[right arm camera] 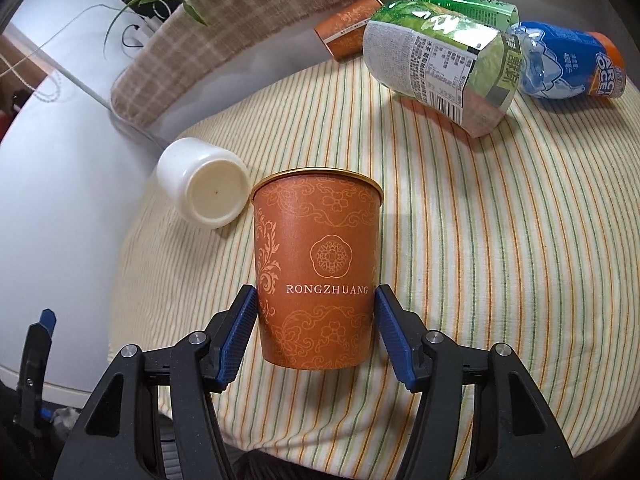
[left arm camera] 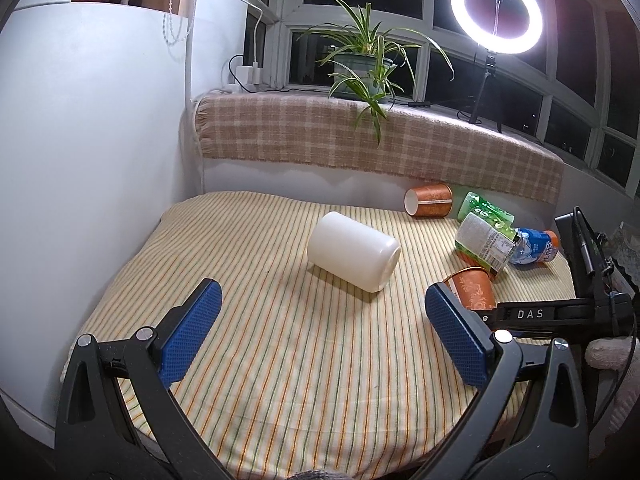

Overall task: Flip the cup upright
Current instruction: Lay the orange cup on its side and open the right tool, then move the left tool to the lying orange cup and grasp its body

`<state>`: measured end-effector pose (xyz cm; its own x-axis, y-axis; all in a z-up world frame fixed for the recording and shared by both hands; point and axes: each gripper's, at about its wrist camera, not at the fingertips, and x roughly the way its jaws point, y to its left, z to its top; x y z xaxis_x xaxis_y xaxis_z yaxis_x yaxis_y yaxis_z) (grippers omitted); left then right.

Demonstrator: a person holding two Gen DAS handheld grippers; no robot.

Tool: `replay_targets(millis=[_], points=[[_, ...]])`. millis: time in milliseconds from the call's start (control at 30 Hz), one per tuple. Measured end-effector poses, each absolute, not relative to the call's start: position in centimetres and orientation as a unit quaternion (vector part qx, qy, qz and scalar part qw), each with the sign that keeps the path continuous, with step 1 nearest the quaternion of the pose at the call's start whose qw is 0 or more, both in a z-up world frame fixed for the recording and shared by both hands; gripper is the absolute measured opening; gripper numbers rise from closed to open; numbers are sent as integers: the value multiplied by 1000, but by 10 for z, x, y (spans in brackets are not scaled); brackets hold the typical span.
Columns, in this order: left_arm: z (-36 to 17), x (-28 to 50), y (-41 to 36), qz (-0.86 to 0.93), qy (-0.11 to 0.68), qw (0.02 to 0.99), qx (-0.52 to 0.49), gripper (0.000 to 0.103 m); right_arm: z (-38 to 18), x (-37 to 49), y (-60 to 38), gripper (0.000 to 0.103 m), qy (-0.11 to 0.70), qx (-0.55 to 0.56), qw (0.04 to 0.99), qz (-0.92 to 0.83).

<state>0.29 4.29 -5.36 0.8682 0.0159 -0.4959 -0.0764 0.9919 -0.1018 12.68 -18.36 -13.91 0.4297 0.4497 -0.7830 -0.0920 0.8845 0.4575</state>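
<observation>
My right gripper (right arm camera: 316, 300) is shut on an orange paper cup (right arm camera: 316, 272) printed "RONGZHUANG". The cup is upright, rim up, its base at or just above the striped cloth. The same cup (left arm camera: 474, 290) shows in the left wrist view, partly hidden behind my left gripper's right finger. My left gripper (left arm camera: 320, 300) is open and empty, low over the cloth. A white cup (left arm camera: 354, 256) lies on its side ahead of it, also seen in the right wrist view (right arm camera: 204, 182).
A second orange cup (left arm camera: 428, 200) lies on its side at the back. Green-labelled bottles (right arm camera: 436, 64) and a blue-labelled bottle (right arm camera: 568, 66) lie at the back right. The striped cloth (left arm camera: 280, 360) covers the table. A white wall stands left; a checked blanket (left arm camera: 360, 136) lines the back.
</observation>
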Motion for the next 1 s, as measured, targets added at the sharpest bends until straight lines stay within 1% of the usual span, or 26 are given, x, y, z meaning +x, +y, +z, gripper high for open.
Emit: replay_targets(millis=[67,167,400,533,667,867,933,1000], points=[[-53,4,42,22,256,965,-59,103,-138,124,-187,60,507,176,828,162],[-52,5,39,18,257,964,-58,103,-136,121,-193,64,505,180,828,162],[-50,14,31,-11,270,961,-64,103,-114,97,-214,64,465,160,856,158],[-54,29,26,-54,299,948,-95,103,-103,75,-235,65,432,146,880,131],[-64,50,18,-99,336,927,-136,103,-103,57,-257,67,414,149,893,97],[-82,80,-1,-157,394,886,-185,99,-109,42,-287,67,409,170,894,61],[-89,91,-5,-173,417,867,-208,96,-113,38,-295,67,409,176,894,54],[-97,100,-7,-183,436,850,-230,90,-115,34,-301,67,409,180,893,49]])
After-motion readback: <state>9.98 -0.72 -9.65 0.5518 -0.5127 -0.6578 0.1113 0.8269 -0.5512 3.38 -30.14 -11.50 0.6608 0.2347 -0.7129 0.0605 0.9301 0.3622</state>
